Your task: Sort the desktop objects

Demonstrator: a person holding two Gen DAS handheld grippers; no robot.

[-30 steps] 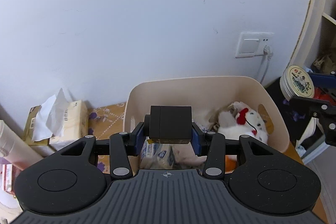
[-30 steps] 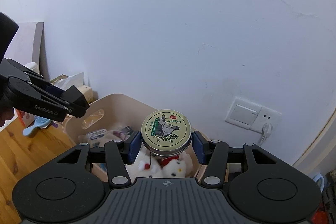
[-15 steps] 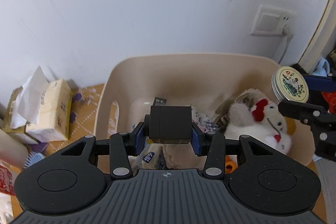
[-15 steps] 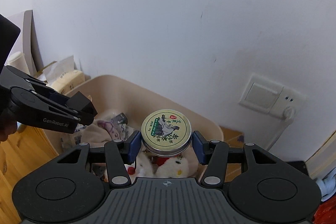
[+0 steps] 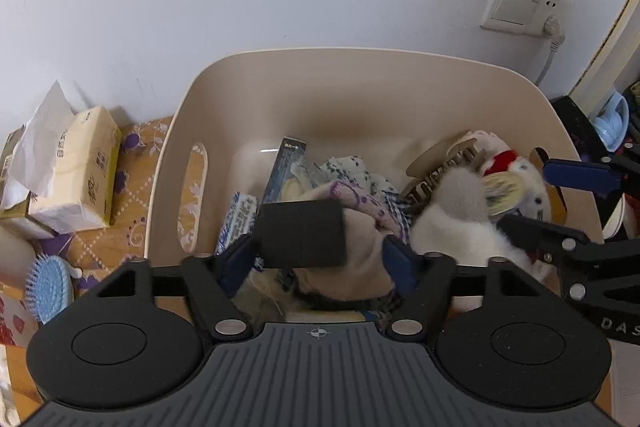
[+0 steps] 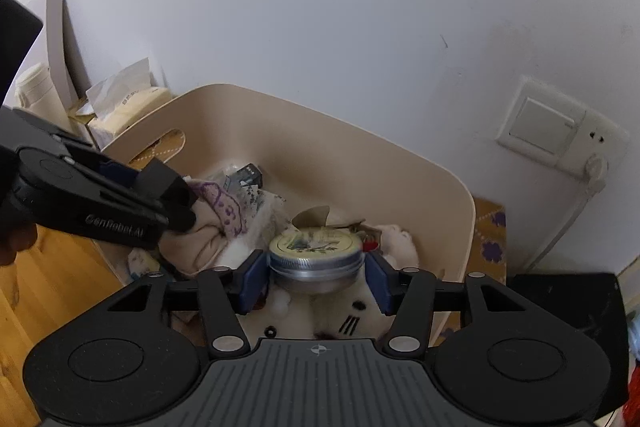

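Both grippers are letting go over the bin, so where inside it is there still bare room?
Bare floor shows only at the back of the bin, between its far wall and the slim dark box, plus a strip by the left handle slot. The middle is piled with cloth; the plush toy fills the right.

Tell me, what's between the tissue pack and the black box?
The bin's handled side wall stands between the tissue pack and black box, seen in the left wrist view.
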